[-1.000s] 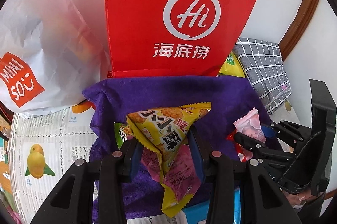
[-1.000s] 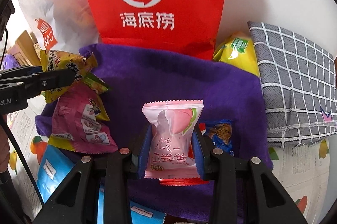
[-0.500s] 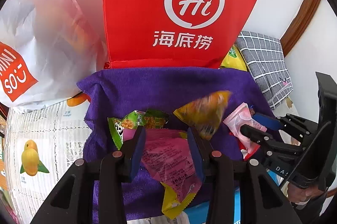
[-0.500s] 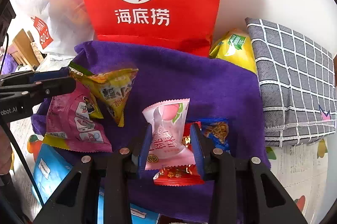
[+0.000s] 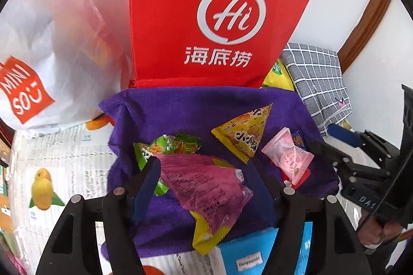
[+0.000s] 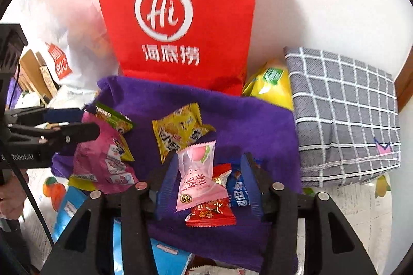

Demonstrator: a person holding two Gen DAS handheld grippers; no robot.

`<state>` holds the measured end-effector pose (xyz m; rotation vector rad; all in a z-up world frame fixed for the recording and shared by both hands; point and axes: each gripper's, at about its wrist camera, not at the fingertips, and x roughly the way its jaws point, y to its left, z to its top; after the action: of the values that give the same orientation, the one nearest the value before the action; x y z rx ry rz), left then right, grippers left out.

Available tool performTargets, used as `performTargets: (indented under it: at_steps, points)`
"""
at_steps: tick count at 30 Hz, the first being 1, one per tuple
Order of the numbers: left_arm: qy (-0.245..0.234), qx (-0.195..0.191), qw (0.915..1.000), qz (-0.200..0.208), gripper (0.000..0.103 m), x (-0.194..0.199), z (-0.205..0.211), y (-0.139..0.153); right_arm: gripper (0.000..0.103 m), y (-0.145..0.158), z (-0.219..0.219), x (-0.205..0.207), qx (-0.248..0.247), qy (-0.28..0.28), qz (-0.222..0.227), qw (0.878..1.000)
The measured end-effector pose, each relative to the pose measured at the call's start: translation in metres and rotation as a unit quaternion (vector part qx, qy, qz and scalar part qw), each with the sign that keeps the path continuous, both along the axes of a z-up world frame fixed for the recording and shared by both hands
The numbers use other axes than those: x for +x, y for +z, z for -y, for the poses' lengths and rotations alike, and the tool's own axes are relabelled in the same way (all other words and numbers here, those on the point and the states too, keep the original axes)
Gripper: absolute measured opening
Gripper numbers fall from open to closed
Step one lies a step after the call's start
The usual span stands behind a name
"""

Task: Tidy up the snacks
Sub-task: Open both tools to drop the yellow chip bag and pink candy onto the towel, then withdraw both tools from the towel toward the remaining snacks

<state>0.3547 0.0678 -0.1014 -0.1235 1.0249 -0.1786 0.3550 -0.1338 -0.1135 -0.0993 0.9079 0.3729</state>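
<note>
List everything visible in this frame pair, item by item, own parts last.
purple towel: 1, under the snacks
yellow triangular packet: 1, towel middle
pink peach candy: 1, between the right tool's fingers
magenta packet: 1, between the left tool's fingers
green packet: 1, behind the magenta packet
red candy: 1, under the pink one
blue packet: 1, beside it
red paper bag: 1, behind towel
white Miniso bag: 1, left
grey checked cloth: 1, right
left tool: open
right tool: open
</note>
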Motion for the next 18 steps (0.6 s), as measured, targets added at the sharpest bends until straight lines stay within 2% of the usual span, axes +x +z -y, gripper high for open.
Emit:
performTargets:
  at_steps: [3,8,11,14,18]
  points:
    - [0.000,0.002,0.9999,0.011,0.068,-0.011,0.000,0.012,0.063,0.013,0.011,-0.011,0.017,-0.014,0.010,1.000]
    - [0.000,0.001,0.9995,0.030,0.068,-0.038,0.001,0.033,0.066,0.024,0.022,-0.032,0.012,-0.035,0.004,0.999]
    - [-0.002,-0.006,0.9991,0.042,0.068,-0.058,0.000,0.044,0.075,0.031,0.033,-0.050,0.021,-0.054,0.002,0.998]
    - [-0.005,-0.015,0.9983,0.056,0.068,-0.076,0.004,0.056,0.076,0.043,0.045,-0.069,0.037,-0.067,0.000,0.997]
    - [-0.008,-0.011,0.9970,0.076,0.068,-0.106,0.008,0.074,0.085,0.060,0.053,-0.095,0.027,-0.082,0.015,0.996]
